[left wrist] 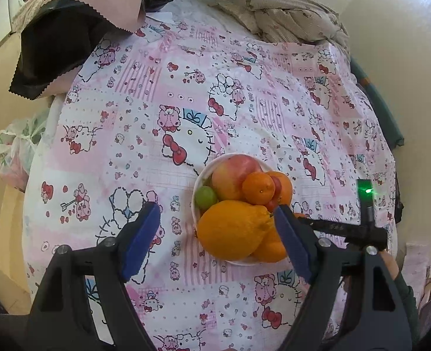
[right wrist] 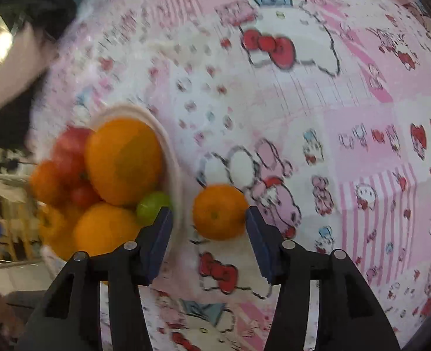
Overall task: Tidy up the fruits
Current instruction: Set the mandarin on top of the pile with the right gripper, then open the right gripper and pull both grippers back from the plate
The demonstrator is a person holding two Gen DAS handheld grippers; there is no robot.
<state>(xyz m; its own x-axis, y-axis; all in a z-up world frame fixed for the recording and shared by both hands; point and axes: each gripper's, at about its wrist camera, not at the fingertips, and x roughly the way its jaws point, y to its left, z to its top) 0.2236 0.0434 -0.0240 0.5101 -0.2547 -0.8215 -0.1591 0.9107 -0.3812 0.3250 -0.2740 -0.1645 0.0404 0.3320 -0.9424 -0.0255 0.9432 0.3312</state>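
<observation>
- small orange on the cloth, just beside the white bowl
- right gripper spread, orange between the tips, right pad at its edge
- left gripper spread, empty

My left gripper hangs with its blue pads well apart and nothing between them, over the pink cartoon-print cloth. Just ahead sits a white bowl heaped with oranges, a red apple and a green fruit; a large orange lies nearest me.
</observation>
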